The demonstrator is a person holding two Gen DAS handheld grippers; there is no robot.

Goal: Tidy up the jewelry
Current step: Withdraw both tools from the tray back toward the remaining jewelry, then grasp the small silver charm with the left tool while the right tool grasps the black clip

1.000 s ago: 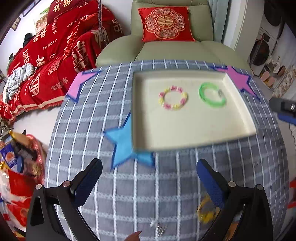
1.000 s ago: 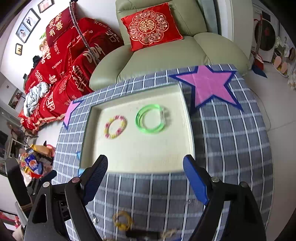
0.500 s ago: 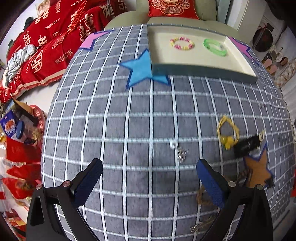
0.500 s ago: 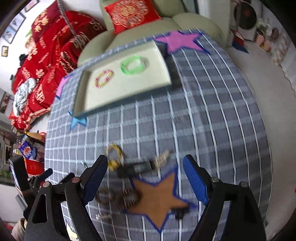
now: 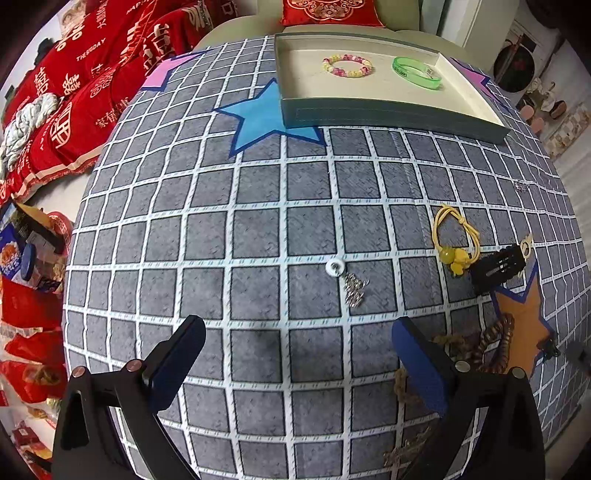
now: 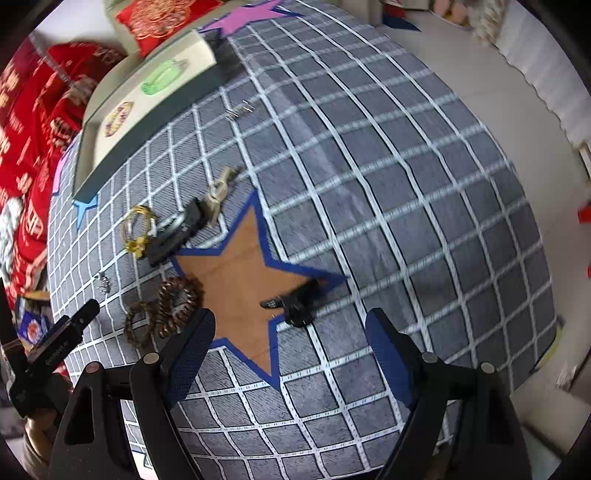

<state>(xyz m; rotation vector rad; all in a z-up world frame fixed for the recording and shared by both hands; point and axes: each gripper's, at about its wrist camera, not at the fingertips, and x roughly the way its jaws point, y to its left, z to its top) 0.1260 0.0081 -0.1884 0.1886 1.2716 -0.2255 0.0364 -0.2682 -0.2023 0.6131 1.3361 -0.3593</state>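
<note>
A cream tray (image 5: 399, 114) at the table's far side holds a pink-and-yellow bead bracelet (image 5: 347, 66) and a green bangle (image 5: 415, 72). Loose on the grey checked cloth lie a white ring with a silver chain (image 5: 345, 278), a yellow cord bracelet (image 5: 456, 240), a black hair clip (image 5: 496, 267) and a brown bead string (image 5: 493, 343). My left gripper (image 5: 295, 360) hovers open just short of the silver chain. My right gripper (image 6: 290, 350) stands open above the orange star (image 6: 240, 273), with a small black clip (image 6: 299, 302) just ahead of it and the brown beads (image 6: 166, 306) to its left.
A red couch cover (image 5: 74, 92) and bags (image 5: 29, 258) lie left of the table. An armchair with a red cushion (image 5: 328, 11) stands behind the tray. A thin silver piece (image 6: 240, 109) lies near the tray. The table's right edge drops to pale floor (image 6: 517, 110).
Both grippers pulled back from the tray toward the near side of the table and dropped lower. The loose jewelry came into view. The right gripper swung right over the orange star. Jaws stayed wide.
</note>
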